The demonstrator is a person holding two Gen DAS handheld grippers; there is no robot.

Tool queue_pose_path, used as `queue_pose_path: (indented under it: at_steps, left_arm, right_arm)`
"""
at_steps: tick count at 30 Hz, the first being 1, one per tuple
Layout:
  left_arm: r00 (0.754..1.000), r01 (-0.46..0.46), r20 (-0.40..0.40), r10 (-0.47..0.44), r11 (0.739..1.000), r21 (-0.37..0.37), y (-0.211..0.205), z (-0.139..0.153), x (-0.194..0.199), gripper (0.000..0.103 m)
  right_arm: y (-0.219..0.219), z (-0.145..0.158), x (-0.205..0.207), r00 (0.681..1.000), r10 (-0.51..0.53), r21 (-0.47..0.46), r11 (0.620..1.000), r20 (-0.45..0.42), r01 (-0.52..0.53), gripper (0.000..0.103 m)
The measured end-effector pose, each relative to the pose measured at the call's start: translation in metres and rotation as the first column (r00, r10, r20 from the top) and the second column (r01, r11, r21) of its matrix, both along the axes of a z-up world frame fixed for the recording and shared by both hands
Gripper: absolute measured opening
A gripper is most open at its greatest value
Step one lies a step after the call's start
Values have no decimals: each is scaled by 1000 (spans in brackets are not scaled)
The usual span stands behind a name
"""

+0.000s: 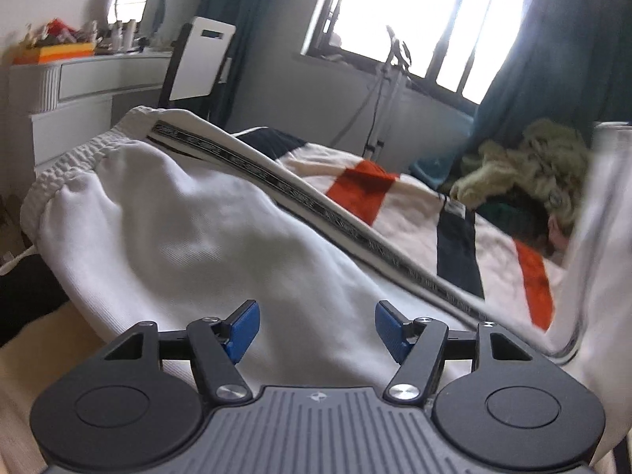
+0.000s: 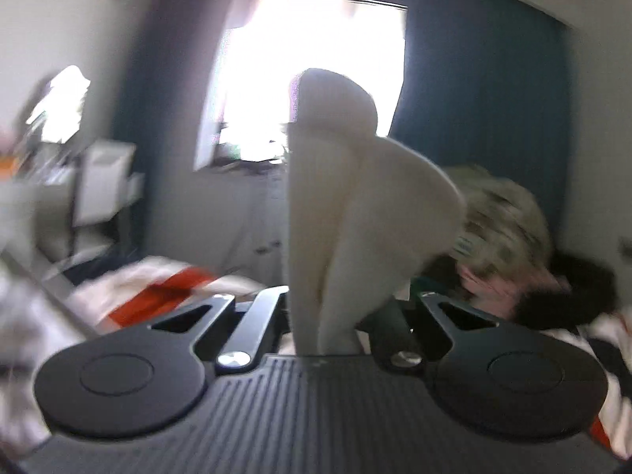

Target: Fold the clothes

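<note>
our right gripper (image 2: 328, 328) is clamped on a fold of the white sweatpants (image 1: 189, 213), and the cloth stands up from its jaws in a blurred view. our left gripper (image 1: 318, 326) is spread wide with nothing between its blue pads (image 1: 245, 326), low over the sweatpants spread on the striped blanket (image 1: 367, 189). we judge the fold goes best if the lifted end is carried over evenly, edges matched, with the left pinning the cloth.

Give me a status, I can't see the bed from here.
Left gripper open over white striped sweatpants. Right gripper shut on white cloth fold, lifted. Fuzzy beige garment pile beyond on patchwork blanket, not blocking.
</note>
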State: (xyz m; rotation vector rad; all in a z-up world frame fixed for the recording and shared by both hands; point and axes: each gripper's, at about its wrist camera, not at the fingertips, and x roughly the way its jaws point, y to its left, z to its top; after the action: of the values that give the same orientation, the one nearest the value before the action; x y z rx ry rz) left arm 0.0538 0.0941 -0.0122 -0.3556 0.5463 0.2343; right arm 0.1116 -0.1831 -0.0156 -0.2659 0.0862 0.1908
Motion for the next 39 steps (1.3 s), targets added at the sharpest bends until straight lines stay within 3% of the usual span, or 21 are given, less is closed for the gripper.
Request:
queue_pose_path:
  at_steps: [2,5,9,11,13,15,18,19,26,28,31,35,39]
  left_arm:
    - [1000,-8,12,9,1000,-29,7,1,-1,67]
    - [1000,3,13,-3,999,-44,9,-2,0,66]
    - [998,45,44,-42,997,-64,8,-4,2,66]
    - [996,73,60,-69,995,-73,5,-4,2,67]
    - [992,109,65,-103,990,-87,1,-4,3,67]
    - [986,158,74,-150,981,-112,-2,-4,4,68]
    - [975,218,77,-209,966,-139,-9,-6,3,68]
    - [971,236,77,-226,961,-145,-11,-7,3,68]
    - [959,281,7,-284,942,-184,-22,-19,21,69]
    - [960,272,-21,-281,944,-186,-24,-25,31,69]
    - [963,252,-52,-266,949,-189,-25,-33,42,69]
    - [967,229,-75,-243,959,-166,-29,-35,48,57]
    - [969,225,-72,-236,965,-135,-34,-33,44,44]
  right_arm:
    - [38,-30,-6,995,88,-111,990,-37,-92,11]
    - [79,-81,-12,967,188,-212,952,-172,-222,12]
    - [97,-115,-14,940,194,-283,919,-280,-274,14]
    - [92,-107,-7,916,209,-230,927,-342,-297,20]
    - [81,-95,0,870,246,-150,930,-428,-337,35]
    - [66,-84,-1,814,294,-50,929,-500,-366,62]
    - [41,-69,-8,722,372,107,916,-584,-386,68]
    - [32,-66,-12,710,375,138,919,-596,-369,68]
    - [-34,-51,-45,763,227,214,970,-605,-118,68]
    - [-52,-52,-39,793,168,238,971,-585,-30,68]
    - [-80,-52,-36,811,107,268,961,-575,63,68]
    - [-83,-54,-33,809,77,149,989,-583,14,68]
    - [-65,-56,-42,826,106,7,992,-554,-123,68]
